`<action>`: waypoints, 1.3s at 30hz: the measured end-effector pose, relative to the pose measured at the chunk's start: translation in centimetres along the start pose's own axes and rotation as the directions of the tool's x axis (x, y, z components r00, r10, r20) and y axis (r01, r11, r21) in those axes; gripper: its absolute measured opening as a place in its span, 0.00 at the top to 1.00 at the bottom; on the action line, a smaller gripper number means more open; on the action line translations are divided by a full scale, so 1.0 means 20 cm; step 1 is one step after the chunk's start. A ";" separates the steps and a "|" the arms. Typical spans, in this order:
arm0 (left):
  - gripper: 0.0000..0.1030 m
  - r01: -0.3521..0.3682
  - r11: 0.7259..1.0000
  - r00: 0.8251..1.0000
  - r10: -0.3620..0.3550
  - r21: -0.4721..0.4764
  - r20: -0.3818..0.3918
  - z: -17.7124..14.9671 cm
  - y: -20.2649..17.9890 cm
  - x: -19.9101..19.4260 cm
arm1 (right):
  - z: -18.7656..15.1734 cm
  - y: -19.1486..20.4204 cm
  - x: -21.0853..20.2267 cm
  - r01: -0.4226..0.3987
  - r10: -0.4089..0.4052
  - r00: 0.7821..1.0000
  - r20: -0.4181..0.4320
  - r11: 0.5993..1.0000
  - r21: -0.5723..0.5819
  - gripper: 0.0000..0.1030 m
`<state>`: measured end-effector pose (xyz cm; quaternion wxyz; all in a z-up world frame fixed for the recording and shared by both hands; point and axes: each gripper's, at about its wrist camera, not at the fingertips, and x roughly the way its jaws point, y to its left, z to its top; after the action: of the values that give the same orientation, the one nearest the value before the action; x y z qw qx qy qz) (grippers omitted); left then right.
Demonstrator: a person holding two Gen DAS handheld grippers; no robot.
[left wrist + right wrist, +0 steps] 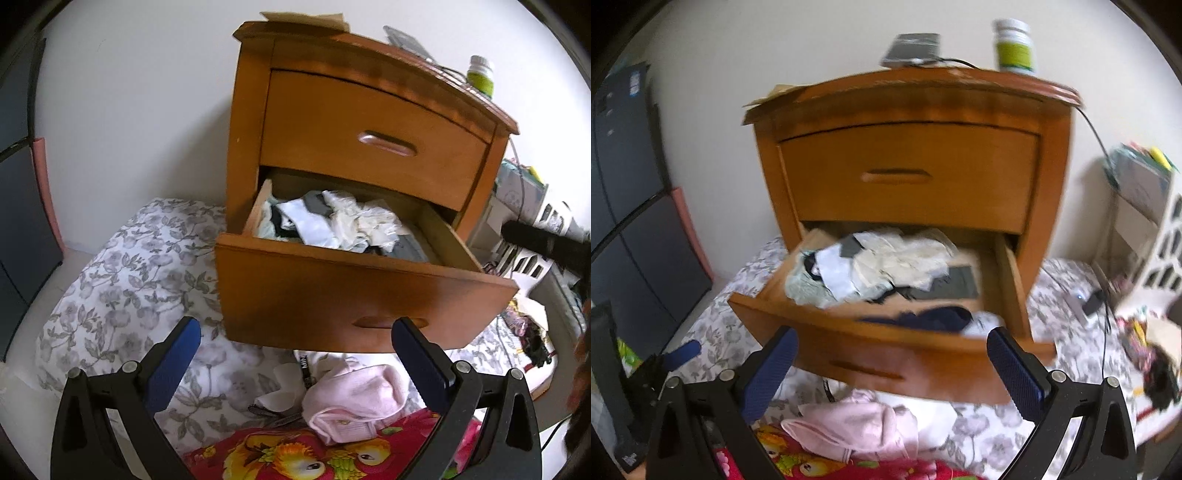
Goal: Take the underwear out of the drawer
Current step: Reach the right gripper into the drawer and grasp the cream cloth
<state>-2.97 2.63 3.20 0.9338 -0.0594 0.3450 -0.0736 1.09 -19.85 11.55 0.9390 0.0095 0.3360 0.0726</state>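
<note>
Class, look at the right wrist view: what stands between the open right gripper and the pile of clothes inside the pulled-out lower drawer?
In the right wrist view, the drawer's wooden front panel stands between the right gripper and the pile of clothes.

Both wrist cameras sit low and near, looking up at the nightstand point(369, 122) — left from its left corner, right head-on — sharing the open drawer point(886, 339).

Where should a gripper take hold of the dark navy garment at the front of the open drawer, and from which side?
Probably the raised fold in the middle of the navy garment, from above. It lies loose just behind the drawer front, on top and uncovered, so fingers can close across the bunched cloth. The right gripper is open and nearest.
</note>
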 end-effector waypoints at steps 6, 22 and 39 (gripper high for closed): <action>0.00 -0.004 1.000 0.999 0.003 -0.018 -0.033 -0.02 0.05 0.03 | 0.22 0.04 0.10 0.038 -0.042 0.998 -0.040 0.996 -0.083 0.00; 0.00 0.031 0.999 0.996 -0.033 -0.024 -0.088 -0.08 0.09 0.15 | 0.57 0.16 0.64 -0.019 0.003 0.962 -0.273 0.998 -0.053 0.00; 0.00 0.070 0.997 0.990 -0.074 -0.038 -0.119 -0.13 0.14 0.22 | 0.41 0.15 1.26 0.105 -0.078 0.861 -0.503 0.994 0.025 0.17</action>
<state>-1.05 4.43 -2.03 0.9070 -0.0833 0.3994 -0.1048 25.08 -13.05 2.25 0.8213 -0.0015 0.5702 0.0193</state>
